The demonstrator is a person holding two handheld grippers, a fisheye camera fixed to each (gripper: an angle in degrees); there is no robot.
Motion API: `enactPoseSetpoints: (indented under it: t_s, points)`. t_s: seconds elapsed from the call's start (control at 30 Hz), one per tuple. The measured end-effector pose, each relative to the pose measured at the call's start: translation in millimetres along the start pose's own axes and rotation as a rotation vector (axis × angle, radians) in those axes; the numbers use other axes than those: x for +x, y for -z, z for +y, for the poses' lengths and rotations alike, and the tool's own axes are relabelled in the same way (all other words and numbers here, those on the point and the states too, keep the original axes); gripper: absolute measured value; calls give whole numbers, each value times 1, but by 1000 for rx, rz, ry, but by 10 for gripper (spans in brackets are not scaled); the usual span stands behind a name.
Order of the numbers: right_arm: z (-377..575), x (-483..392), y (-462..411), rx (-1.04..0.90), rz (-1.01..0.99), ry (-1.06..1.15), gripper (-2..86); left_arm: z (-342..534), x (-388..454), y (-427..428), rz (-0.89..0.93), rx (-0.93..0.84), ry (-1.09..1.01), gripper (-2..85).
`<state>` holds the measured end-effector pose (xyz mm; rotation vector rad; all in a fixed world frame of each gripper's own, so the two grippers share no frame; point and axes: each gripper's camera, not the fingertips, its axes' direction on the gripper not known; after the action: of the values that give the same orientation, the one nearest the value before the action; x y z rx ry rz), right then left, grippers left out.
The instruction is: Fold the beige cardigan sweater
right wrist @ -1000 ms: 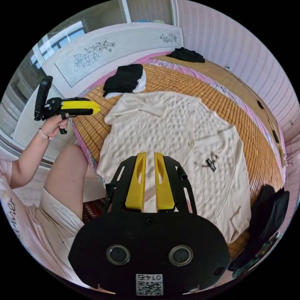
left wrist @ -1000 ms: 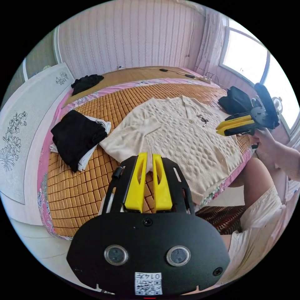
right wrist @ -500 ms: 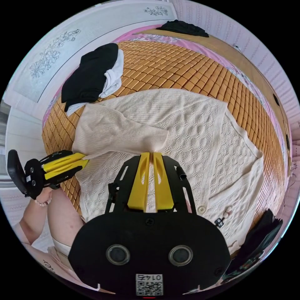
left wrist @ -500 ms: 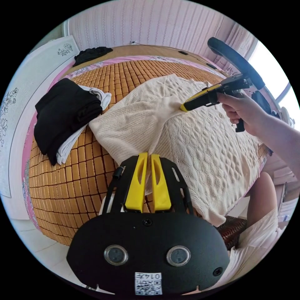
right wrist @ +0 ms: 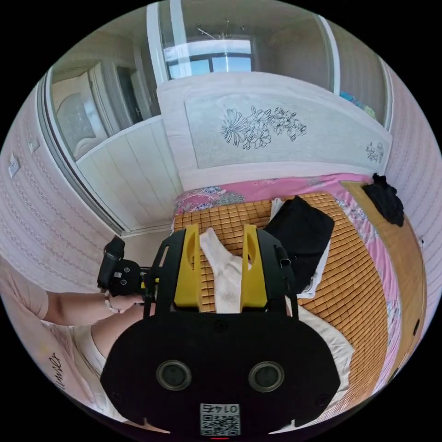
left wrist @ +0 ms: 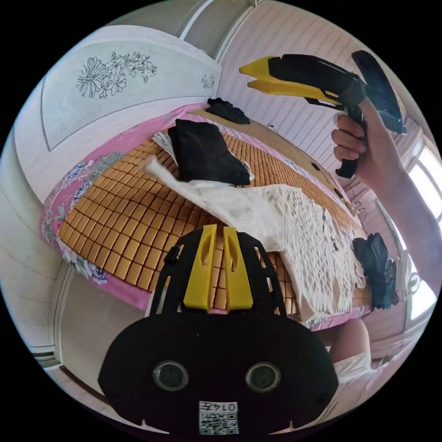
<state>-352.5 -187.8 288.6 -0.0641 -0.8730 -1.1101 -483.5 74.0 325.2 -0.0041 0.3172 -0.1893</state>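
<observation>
Cardigan: the beige cardigan (left wrist: 294, 225) lies spread on the bamboo mat (left wrist: 115, 216) of the bed, one sleeve (left wrist: 175, 177) stretched out straight toward the headboard (left wrist: 124, 87); the same sleeve (right wrist: 225, 271) runs between the jaws in the right gripper view.
Left tool: the left tool (left wrist: 215, 246) hangs above the mat near the bed's edge, its jaws close together with only a thin slit between them and no cloth in them.
Right tool: the right tool (right wrist: 217, 248) has its jaws set wide apart; the sleeve seen between them lies on the mat below, not pinched. In the left gripper view this tool (left wrist: 253, 76) is held high in a hand (left wrist: 363, 147), well above the bed, its tips slightly parted.
Neighbours: a black folded pile (left wrist: 205, 154) sits on the mat just beside the sleeve; a dark bundle (left wrist: 375, 267) lies at the cardigan's far side.
Step in hand: by my reading, the sleeve is laid out flat and both tools are free of the garment, so this is the pause between spreading and folding.
Next move: likely bring a tool down to the sleeve's cuff or the shoulder edge, grip one layer cleanly, and carry it across the body without dragging the knit or nudging the black pile.
</observation>
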Motion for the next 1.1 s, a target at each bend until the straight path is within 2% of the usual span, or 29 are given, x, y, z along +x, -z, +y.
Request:
enactPoseSetpoints:
  t_s: [0.13,0.23,0.4,0.5,0.67,0.8,0.97,1.1]
  points:
    - [93,-3,24,-30,95,-85,120,30,8,13,-5,-45,-39,23]
    - [217,-2,59,-112,211,-239,111,42,39,6,37,-85,-109,22]
    - [443,-11,148,-342,505,-646,96,40,157,-29,180,-203,-393,29]
    - [533,-18,201,-367,604,-882,96,43,242,-50,282,-277,-584,36]
    - [605,-18,254,-288,703,-1055,105,66,380,-86,376,-381,-863,48]
    - [620,2,265,-280,748,-1015,114,87,478,-116,392,-452,-1048,57]
    - [619,30,262,-277,742,-934,120,100,573,-146,409,-480,-1187,59]
    - [643,50,252,-290,679,-1017,80,102,635,-182,404,-493,-1226,62]
